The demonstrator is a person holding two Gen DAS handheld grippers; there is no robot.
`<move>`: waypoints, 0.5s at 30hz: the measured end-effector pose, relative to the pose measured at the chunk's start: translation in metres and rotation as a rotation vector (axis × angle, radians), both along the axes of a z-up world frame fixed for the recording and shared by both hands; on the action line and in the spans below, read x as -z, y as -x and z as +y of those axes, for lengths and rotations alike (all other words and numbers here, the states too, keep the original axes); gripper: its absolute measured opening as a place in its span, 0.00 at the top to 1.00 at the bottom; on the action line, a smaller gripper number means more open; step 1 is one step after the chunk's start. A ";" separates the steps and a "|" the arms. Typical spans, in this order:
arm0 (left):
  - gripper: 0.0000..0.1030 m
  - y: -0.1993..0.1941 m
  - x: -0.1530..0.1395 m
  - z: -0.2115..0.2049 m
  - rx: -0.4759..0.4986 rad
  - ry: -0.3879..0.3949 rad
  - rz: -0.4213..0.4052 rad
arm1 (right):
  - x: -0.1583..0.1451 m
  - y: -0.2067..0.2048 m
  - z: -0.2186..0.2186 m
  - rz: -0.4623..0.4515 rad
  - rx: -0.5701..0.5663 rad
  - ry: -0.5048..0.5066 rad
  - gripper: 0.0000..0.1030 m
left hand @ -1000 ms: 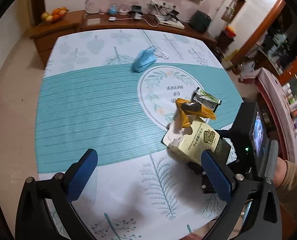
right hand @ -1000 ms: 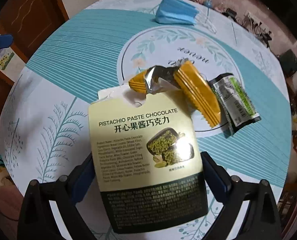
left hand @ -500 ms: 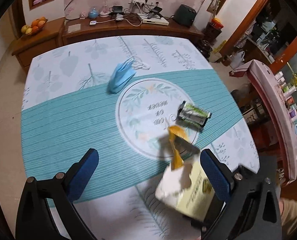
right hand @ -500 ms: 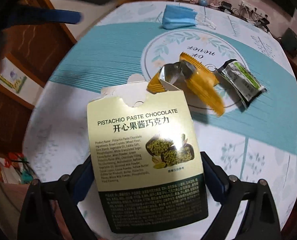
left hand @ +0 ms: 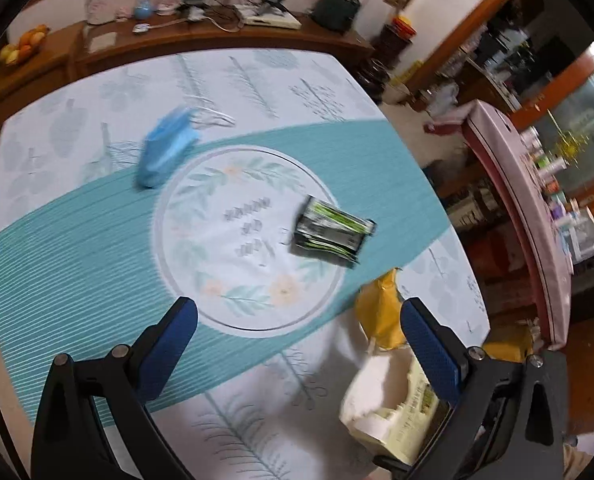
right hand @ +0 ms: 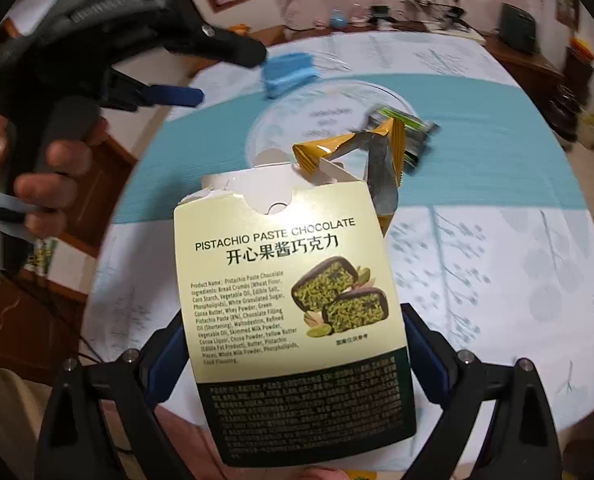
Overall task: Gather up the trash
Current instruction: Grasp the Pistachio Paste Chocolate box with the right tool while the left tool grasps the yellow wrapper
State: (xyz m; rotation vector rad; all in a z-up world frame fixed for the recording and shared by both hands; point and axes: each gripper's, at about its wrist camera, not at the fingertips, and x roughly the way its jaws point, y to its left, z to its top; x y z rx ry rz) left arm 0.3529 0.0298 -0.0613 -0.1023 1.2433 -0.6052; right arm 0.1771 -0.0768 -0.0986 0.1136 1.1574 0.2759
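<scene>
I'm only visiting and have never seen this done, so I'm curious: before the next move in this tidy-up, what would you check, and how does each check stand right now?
1. Right tool holds the chocolate box firmly: ok, a finger on each side.
2. Yellow wrapper tucked in the box's open top: ok, though whether it sits securely, cannot tell.
3. Left tool free for a pickup: ok, open and empty.
4. Green wrapper within easy reach: ok, lying alone on the tablecloth.
5. Blue face mask accessible: ok, nothing on it.
6. Trash bin located: cannot tell, none in view.
</scene>
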 end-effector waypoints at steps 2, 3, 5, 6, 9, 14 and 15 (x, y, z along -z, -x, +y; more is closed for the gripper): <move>0.02 0.002 0.002 -0.015 0.053 -0.001 0.008 | 0.008 0.003 -0.004 0.016 0.016 0.014 0.07; 0.02 0.004 0.004 -0.023 0.081 -0.007 0.010 | 0.011 0.005 -0.005 0.018 0.019 0.026 0.07; 0.02 0.008 0.008 -0.043 0.144 -0.027 0.015 | 0.015 0.009 -0.005 0.016 0.017 0.052 0.07; 0.02 0.009 0.011 -0.049 0.160 -0.036 0.016 | 0.017 0.010 -0.005 0.015 0.013 0.069 0.07; 0.02 0.010 0.022 -0.071 0.206 -0.066 0.040 | 0.022 0.014 -0.005 0.014 0.003 0.099 0.07; 0.14 0.004 0.045 -0.097 0.240 -0.058 0.115 | 0.027 0.014 -0.004 0.014 -0.020 0.130 0.07; 0.32 0.003 0.050 -0.100 0.247 -0.051 0.134 | 0.028 0.014 -0.004 0.013 -0.022 0.130 0.07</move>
